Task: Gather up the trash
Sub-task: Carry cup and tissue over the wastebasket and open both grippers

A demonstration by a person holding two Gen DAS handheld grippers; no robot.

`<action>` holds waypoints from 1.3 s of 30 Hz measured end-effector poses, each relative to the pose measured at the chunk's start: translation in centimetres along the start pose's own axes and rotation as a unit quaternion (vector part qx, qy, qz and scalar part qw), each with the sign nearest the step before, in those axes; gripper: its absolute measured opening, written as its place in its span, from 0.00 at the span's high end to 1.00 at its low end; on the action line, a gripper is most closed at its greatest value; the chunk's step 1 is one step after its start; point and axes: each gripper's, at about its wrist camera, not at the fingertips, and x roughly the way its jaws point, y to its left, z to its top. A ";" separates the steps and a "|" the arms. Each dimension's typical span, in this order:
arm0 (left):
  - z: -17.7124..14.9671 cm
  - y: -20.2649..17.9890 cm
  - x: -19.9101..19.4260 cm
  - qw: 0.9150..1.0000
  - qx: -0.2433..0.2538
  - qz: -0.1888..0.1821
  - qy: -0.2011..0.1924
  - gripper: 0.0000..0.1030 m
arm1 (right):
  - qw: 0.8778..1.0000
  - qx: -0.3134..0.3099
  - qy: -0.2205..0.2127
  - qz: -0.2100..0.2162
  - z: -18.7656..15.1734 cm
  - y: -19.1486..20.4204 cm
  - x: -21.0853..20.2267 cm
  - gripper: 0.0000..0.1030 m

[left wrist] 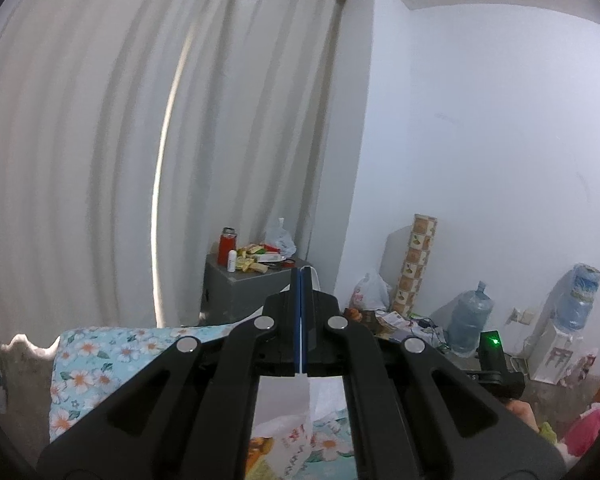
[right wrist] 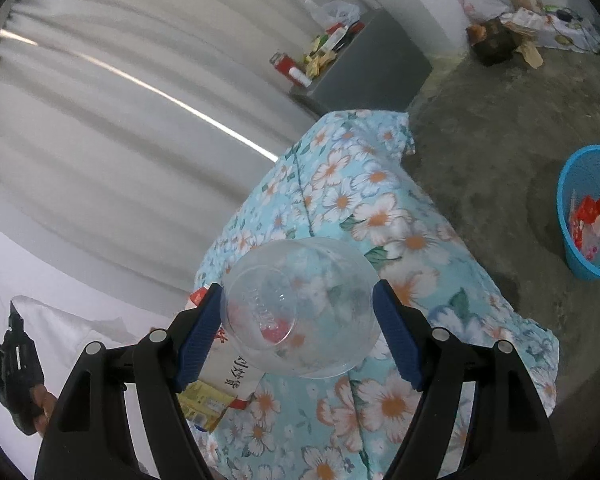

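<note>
In our right gripper (right wrist: 300,312), a clear plastic cup (right wrist: 300,308) sits clamped between the blue pads above the floral cloth (right wrist: 380,216), with a printed carton (right wrist: 224,376) at seven o'clock beneath it. The blue basket (right wrist: 568,200) with trash waits at three o'clock on the floor. Our left gripper (left wrist: 301,276) is pressed closed on a thin white plastic bag (left wrist: 284,404) that hangs beneath it.

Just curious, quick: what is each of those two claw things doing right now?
Left gripper: shut on a thin white plastic bag.
Right gripper: closed on a clear plastic cup.
</note>
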 end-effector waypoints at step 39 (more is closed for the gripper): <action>-20.1 -35.0 37.7 0.912 0.083 -0.253 0.313 1.00 | 0.946 0.239 -0.152 -0.158 3.0 -30.9 -12.2 0.32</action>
